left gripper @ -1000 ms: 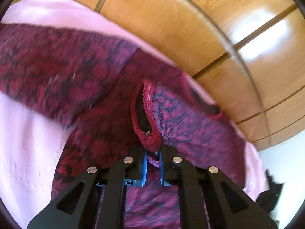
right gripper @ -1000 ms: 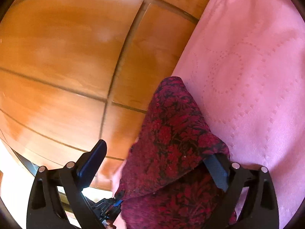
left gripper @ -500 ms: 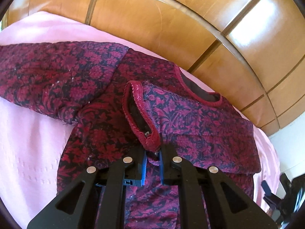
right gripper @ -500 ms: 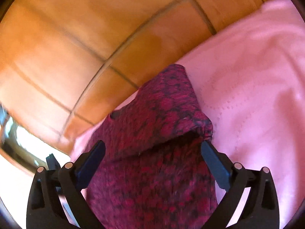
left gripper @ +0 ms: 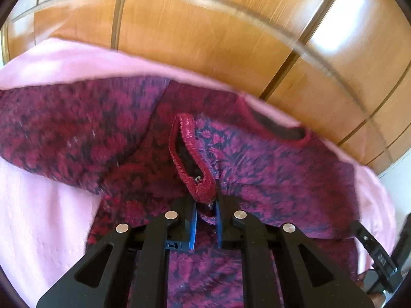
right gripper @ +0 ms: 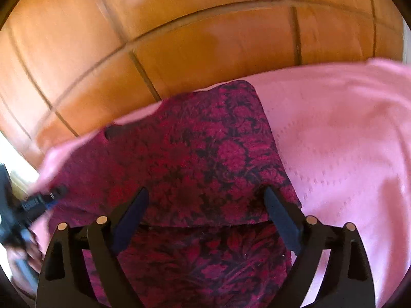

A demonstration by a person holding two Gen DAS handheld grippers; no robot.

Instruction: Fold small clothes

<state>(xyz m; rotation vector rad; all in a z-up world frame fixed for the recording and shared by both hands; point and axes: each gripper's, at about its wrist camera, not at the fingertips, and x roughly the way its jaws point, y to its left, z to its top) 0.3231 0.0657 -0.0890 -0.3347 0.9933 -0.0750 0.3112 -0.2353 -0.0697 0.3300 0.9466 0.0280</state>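
2 hand-held grippers on garment [left gripper: 257,159], spread on pink bedspread [right gripper: 334,141]: left hand-held gripper [left gripper: 205,202] clamped on red cuff [left gripper: 191,154], carrying sleeve inward; right hand-held gripper [right gripper: 205,205] apart, just narrowing, fold underneath unpinched.

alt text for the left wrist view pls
The left gripper is shut on a red-edged cuff of a maroon floral top spread on a pink sheet. Wooden panels fill the background.
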